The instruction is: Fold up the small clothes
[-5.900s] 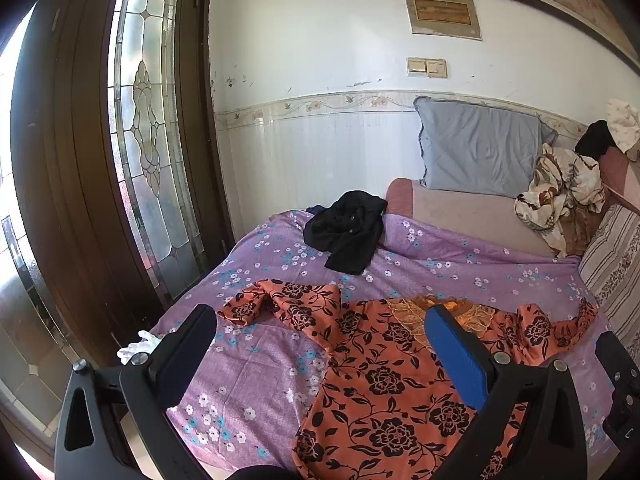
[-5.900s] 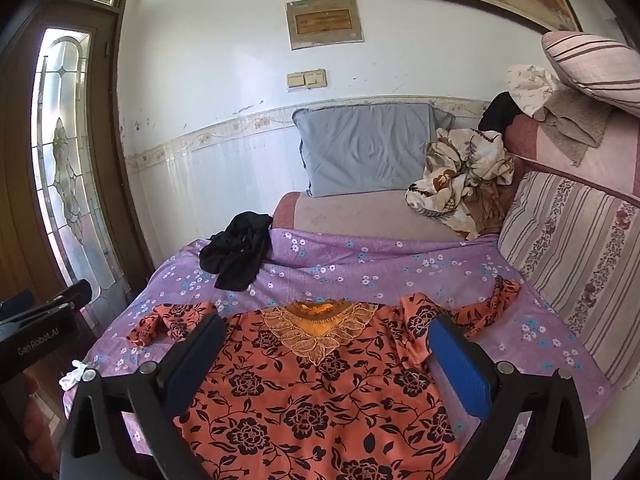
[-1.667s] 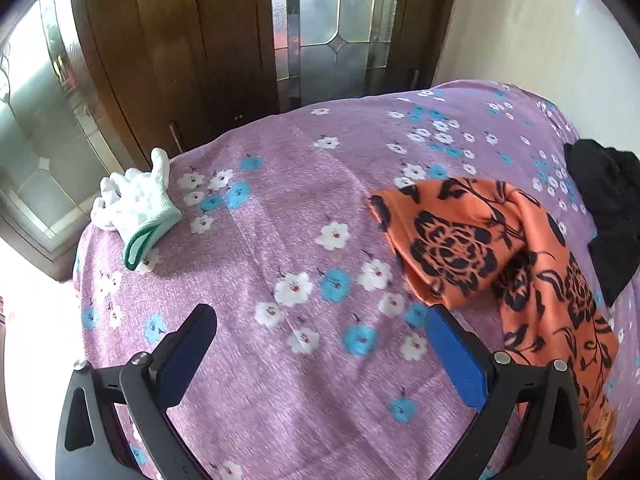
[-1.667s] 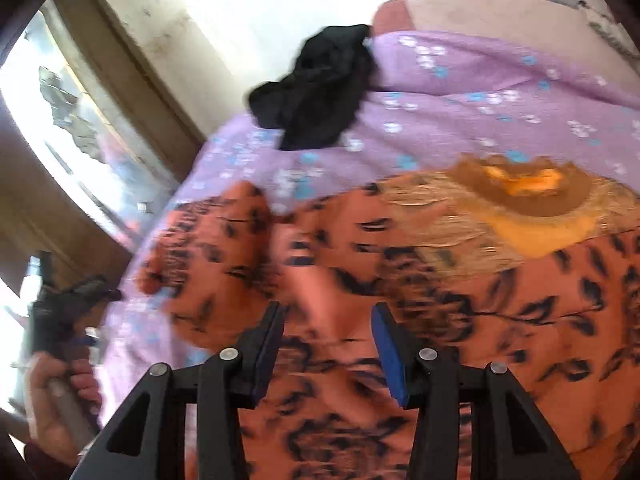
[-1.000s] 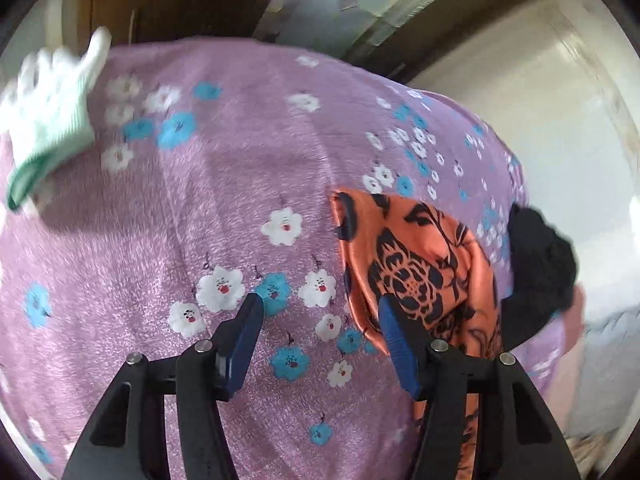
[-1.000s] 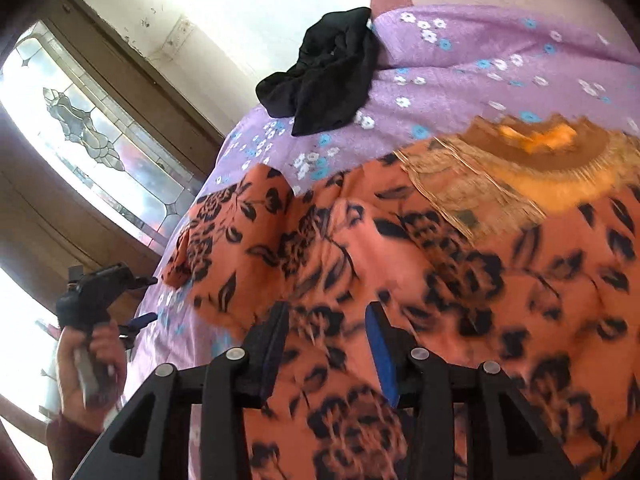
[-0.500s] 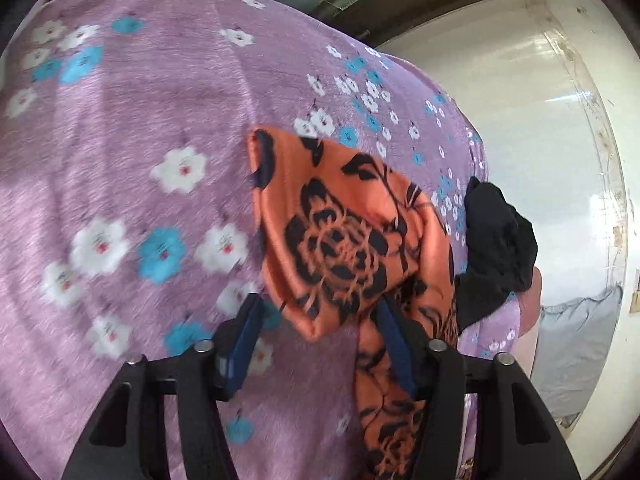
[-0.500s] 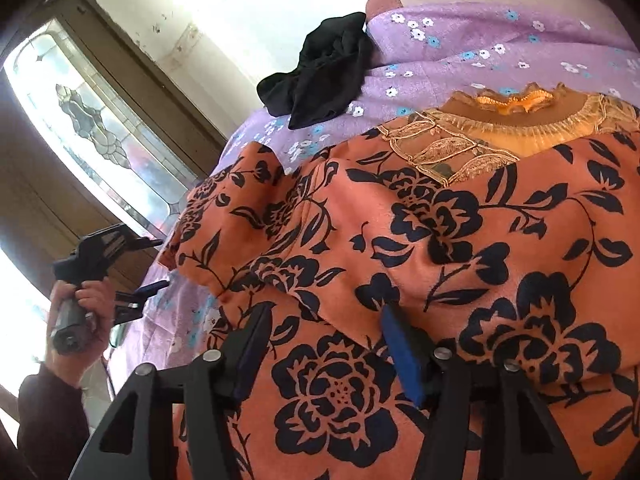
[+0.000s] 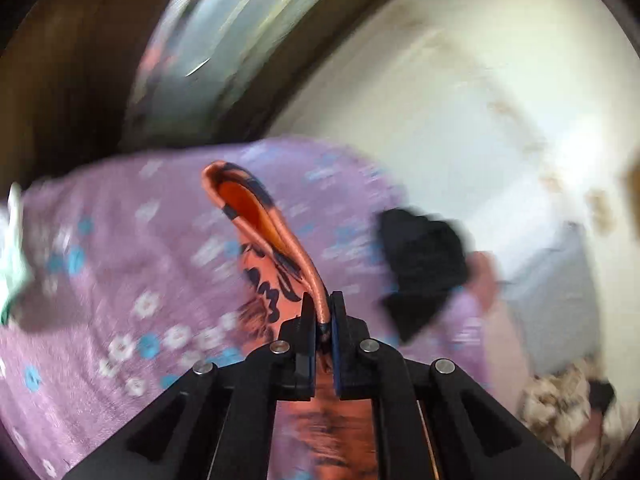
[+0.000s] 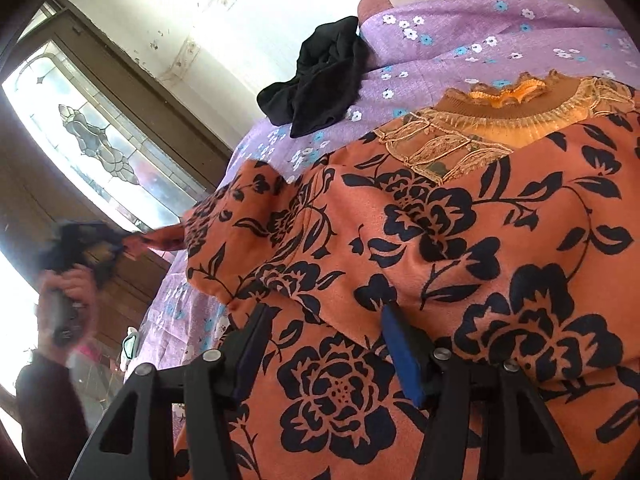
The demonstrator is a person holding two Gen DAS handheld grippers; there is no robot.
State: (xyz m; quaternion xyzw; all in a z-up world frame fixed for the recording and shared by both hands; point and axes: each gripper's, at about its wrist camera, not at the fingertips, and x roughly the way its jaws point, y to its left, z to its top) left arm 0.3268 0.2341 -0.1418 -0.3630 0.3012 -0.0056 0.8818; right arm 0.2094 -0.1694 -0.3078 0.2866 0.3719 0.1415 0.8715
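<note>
The orange floral garment (image 10: pixel 460 248) is spread over the purple flowered bedsheet (image 10: pixel 500 28), collar away from both claws. The left claw (image 9: pixel 320 320) is seen clamped tight on the end of the sleeve (image 9: pixel 256 216), its jaws having just been closing, with the cloth pinched between the pads; the sleeve runs forward and up from that claw as a narrow folded strip, its cuff end free above the sheet. In the right wrist view the same sleeve is seen drawn out sideways to the left claw (image 10: pixel 86 240), gripped in a hand (image 10: pixel 68 292) off the left edge of the bed. The right claw (image 10: pixel 324 344) is held half open, its jaws having just been opening, both fingers low over the body of the garment just below the armpit seam; whether the pads press on the cloth cannot be told. The coming fold is judged to turn on this: the sleeve's long axis points away from the body, so it would have to be carried across toward the right claw, which lies nearer the fold line. A black garment (image 10: pixel 316 88) lies beyond, well apart. No containers are in view.
</note>
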